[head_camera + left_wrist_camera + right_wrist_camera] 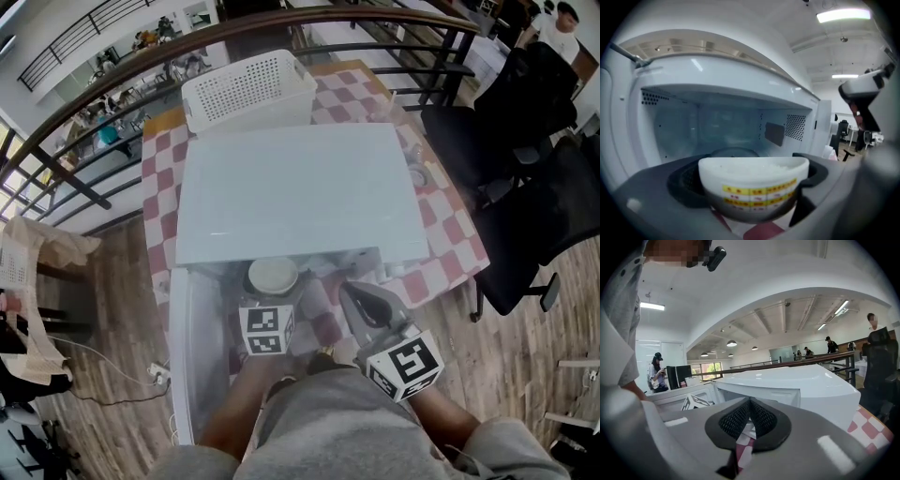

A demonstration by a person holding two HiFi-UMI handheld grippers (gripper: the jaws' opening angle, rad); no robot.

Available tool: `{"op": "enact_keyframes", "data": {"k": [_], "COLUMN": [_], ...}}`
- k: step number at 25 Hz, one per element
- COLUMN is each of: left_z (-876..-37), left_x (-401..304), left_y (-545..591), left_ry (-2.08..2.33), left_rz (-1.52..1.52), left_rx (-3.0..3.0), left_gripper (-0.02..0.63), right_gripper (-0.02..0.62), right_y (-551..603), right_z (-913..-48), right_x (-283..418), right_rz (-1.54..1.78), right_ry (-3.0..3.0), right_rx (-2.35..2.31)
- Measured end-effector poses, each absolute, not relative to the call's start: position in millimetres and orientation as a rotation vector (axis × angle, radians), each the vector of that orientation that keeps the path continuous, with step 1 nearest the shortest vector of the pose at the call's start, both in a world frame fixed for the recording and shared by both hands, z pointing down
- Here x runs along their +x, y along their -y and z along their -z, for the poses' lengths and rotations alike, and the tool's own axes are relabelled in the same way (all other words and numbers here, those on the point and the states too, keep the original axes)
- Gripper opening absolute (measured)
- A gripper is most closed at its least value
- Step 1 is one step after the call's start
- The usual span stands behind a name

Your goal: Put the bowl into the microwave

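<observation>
The left gripper pinches a white plastic bowl with a yellow printed band, holding it level at the mouth of the open white microwave oven (the cavity lies dead ahead of the bowl). It looks filled with white rice, though that's blurry. The right gripper, jaws pressed together on nothing, waits to the right.

Table: in front of me, red-and-white checked top.
Microwave: white, mid-table, door open on my side.
Basket: white, just behind the microwave.
</observation>
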State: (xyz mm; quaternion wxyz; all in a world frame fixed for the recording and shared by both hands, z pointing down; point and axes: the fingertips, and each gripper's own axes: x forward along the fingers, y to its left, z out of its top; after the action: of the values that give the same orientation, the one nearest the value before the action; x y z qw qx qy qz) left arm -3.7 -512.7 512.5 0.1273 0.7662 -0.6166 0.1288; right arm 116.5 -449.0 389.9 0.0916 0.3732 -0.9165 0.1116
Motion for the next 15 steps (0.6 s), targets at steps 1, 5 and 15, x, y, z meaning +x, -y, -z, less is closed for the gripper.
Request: {"op": "enact_keyframes", "data": {"k": [1,5,15], "left_z": [-518,-543,-559], "left_x": [-3,-6,-14], "left_y": [521,548,583], "left_ry": [1.794,1.796,1.850], "left_rz": [-0.401,-0.508,-0.639], "left_rx": [2.232,2.205,2.140], "left_gripper": [0.541,0.541,0.541], "right_gripper": [-0.005,-0.005,-0.005], "right_y": [449,449,452], "right_z": [-390,-393,-397], "right_x": [115,113,116], "right_rz": [-0.331,-0.342,-0.371], "right_ry": [2.726,2.735,2.738], "right_rx": [1.097,1.072,1.066]}}
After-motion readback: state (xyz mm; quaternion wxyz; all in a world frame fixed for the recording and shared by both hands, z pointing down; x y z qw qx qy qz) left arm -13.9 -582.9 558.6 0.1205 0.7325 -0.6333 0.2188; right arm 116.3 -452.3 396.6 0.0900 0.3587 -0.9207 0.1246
